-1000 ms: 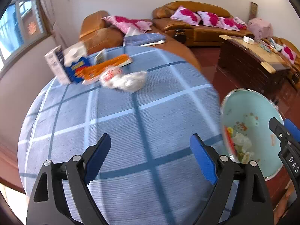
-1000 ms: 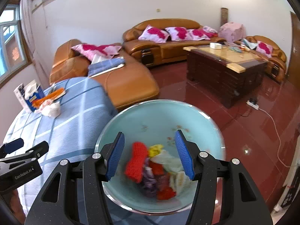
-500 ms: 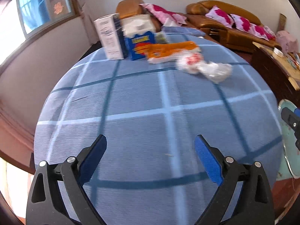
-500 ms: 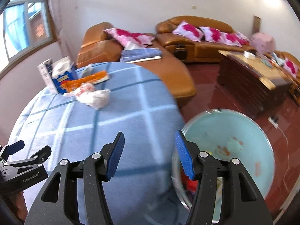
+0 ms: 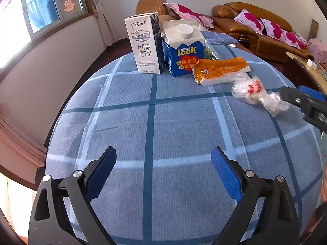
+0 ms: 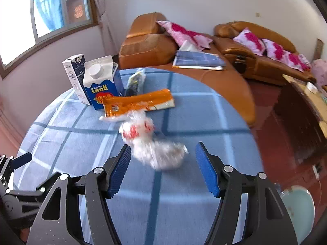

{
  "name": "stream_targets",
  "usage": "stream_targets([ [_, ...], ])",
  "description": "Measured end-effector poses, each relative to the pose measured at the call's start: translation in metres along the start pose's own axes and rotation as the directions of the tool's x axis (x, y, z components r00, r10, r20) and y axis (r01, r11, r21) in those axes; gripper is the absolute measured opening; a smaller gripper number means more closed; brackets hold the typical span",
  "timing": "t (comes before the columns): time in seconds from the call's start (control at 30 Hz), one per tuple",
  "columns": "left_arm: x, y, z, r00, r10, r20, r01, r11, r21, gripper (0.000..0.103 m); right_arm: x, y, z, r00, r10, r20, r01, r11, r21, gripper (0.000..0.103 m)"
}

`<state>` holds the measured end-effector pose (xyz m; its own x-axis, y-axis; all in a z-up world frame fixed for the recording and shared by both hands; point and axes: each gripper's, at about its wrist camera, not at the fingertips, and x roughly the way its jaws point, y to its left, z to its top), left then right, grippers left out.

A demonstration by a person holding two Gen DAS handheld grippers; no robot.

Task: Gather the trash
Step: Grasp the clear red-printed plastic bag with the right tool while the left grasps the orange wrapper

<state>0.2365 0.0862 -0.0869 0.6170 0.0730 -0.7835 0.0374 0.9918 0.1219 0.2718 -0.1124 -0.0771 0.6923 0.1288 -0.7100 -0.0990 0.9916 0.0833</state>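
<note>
On the round table with the blue checked cloth (image 5: pixel 126 122), all trash sits at the far side. Landmark: blue LOOK carton (image 5: pixel 185 52), upright, white cap.

Left of the carton, touching or just beside it: white milk carton (image 5: pixel 144 45), upright. Behind-right of the carton: dark snack packet (image 6: pixel 136 80), lying flat. Right of the carton, one end against its base: orange wrapper (image 5: pixel 221 69), flat. Further right and nearer to the cameras: crumpled clear plastic bag with red print (image 5: pixel 256 95), touching the wrapper's near edge.

Left gripper (image 5: pixel 163 173): fingers spread wide, nothing between them, over bare cloth, well apart from the carton on the near side.

Right gripper (image 6: pixel 163 163): jaws opening; the plastic bag shows in the gap between the fingers, blurred, pads not touching it. In the left wrist view its tip sits just right of the bag.

Far right of the carton, off the table edge and low: pale green basin (image 6: pixel 298 206), only a rim section visible. Contents cannot tell.
</note>
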Motion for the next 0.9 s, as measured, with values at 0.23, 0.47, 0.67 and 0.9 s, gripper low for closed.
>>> stream_targets([
  [0.23,0.014,0.003,0.013,1.000,-0.022,-0.004,0.022,0.999,0.032,0.092,0.058,0.015,0.016,0.992,0.033,-0.120,-0.049,0.991,-0.126,0.063],
  [0.47,0.022,-0.008,0.031,0.998,-0.061,0.019,0.059,0.995,0.075,0.091,0.059,0.015,0.002,0.990,0.008,-0.143,-0.043,0.970,-0.241,0.026],
  [0.67,0.027,-0.034,0.050,0.993,-0.101,0.068,0.090,0.985,0.149,0.087,0.019,-0.024,0.000,0.997,-0.054,-0.062,0.040,0.980,-0.195,0.024],
  [0.9,0.039,-0.074,0.092,0.974,-0.194,0.121,0.151,0.944,0.295,0.081,-0.005,-0.102,0.014,0.987,-0.159,-0.038,0.156,0.986,-0.057,0.024],
])
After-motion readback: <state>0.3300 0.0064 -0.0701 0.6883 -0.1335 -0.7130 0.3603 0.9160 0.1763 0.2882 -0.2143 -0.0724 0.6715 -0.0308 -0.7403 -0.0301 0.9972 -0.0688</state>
